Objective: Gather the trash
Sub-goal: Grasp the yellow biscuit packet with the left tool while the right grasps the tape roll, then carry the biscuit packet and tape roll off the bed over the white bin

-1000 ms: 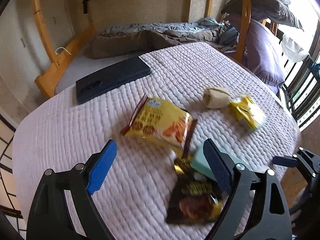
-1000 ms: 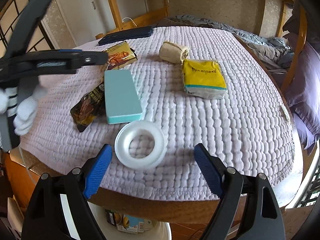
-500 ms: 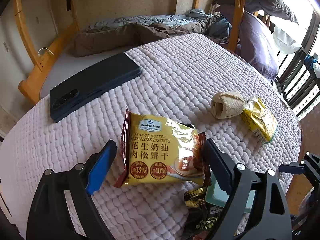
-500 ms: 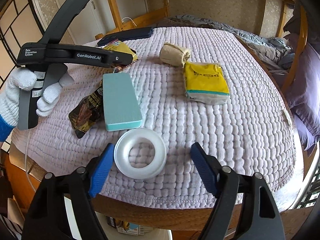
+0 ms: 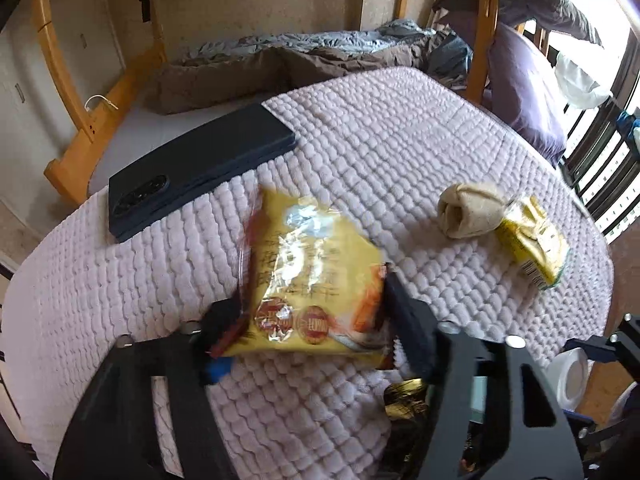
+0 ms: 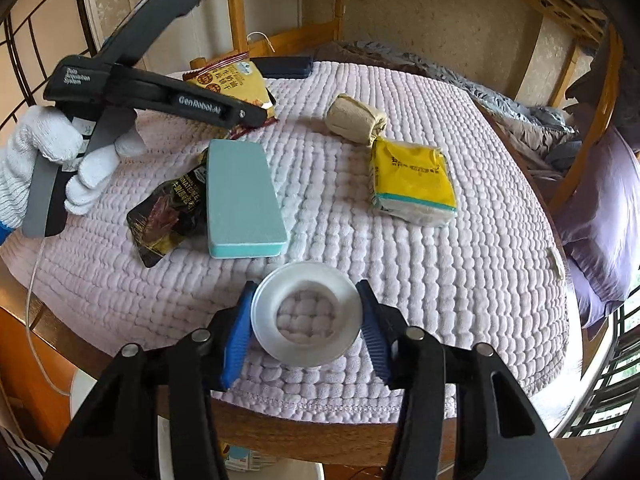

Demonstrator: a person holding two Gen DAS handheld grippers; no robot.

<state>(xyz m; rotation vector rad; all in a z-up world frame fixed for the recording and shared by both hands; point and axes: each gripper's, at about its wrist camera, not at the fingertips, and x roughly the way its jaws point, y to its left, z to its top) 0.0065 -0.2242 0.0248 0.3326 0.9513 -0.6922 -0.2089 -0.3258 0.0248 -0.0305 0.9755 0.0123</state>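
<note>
My left gripper (image 5: 308, 332) is shut on a yellow biscuit packet (image 5: 312, 276) and holds it tilted up off the quilted cover; the packet also shows in the right wrist view (image 6: 234, 84). My right gripper (image 6: 304, 332) is shut on a white tape ring (image 6: 306, 322) that lies near the front edge. A dark snack wrapper (image 6: 166, 216) lies partly under a teal box (image 6: 242, 198). A crumpled beige paper wad (image 6: 356, 118) and a yellow tissue pack (image 6: 414, 182) lie further back.
A dark phone (image 5: 200, 166) lies at the far left of the quilted table cover (image 5: 400, 128). A white bin (image 5: 572, 376) stands below the front edge. A bed with grey bedding (image 5: 304, 52) is behind. Wooden bunk posts (image 5: 478, 28) stand at the right.
My left gripper has closed on the biscuit packet and lifted it. My right gripper has moved forward and closed around the white tape ring.
</note>
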